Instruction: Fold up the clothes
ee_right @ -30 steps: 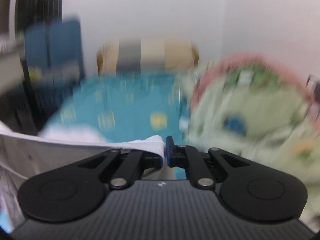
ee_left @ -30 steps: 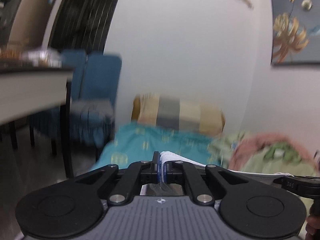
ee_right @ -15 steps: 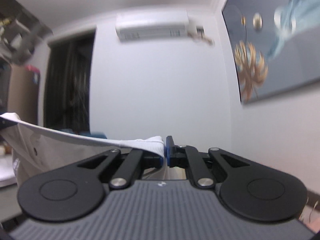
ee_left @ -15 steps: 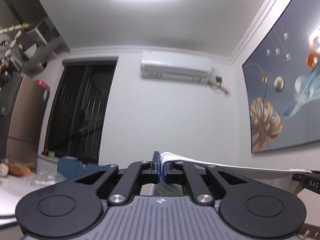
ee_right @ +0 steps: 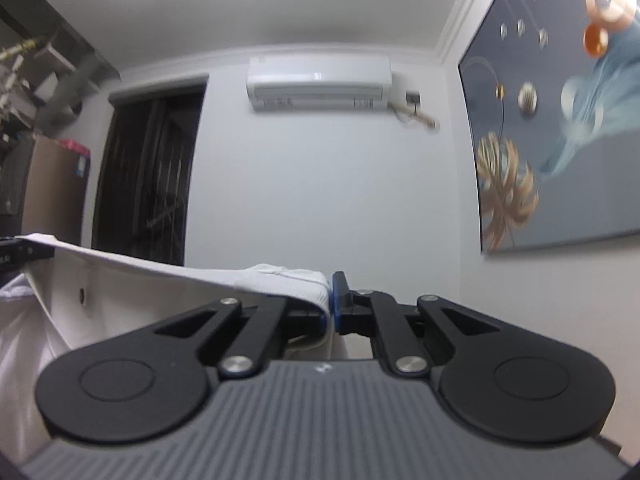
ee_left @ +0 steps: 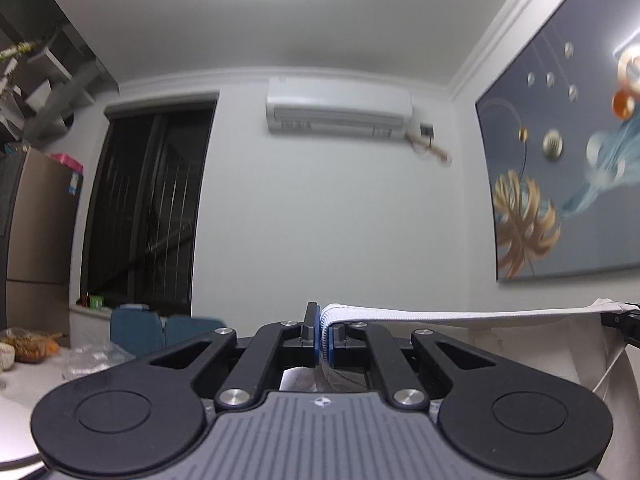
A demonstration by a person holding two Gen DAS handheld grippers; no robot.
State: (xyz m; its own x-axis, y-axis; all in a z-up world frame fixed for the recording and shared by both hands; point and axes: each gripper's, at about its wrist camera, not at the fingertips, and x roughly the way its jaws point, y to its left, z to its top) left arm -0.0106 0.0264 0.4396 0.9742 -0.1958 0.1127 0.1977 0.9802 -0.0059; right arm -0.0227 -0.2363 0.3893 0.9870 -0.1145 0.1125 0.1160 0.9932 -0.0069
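A white garment [ee_left: 460, 316] is stretched in the air between my two grippers, its ribbed edge pulled taut. My left gripper [ee_left: 323, 330] is shut on one end of that edge, and the cloth runs off to the right, where the tip of the other gripper [ee_left: 622, 320] shows. My right gripper [ee_right: 331, 300] is shut on the other end of the white garment [ee_right: 160, 280], which spreads to the left and hangs down below. Both cameras point upward at the wall.
An air conditioner [ee_left: 339, 110] hangs high on the white wall, with a dark doorway [ee_left: 148, 208] to its left and a large painting [ee_left: 568, 160] on the right wall. A table [ee_left: 24, 376] with food and blue chairs [ee_left: 160, 330] sits low left.
Both grippers have swung up with the garment: a second ago they faced the bed with the teal sheet, and now they face the wall and ceiling. The garment stays clamped and taut.
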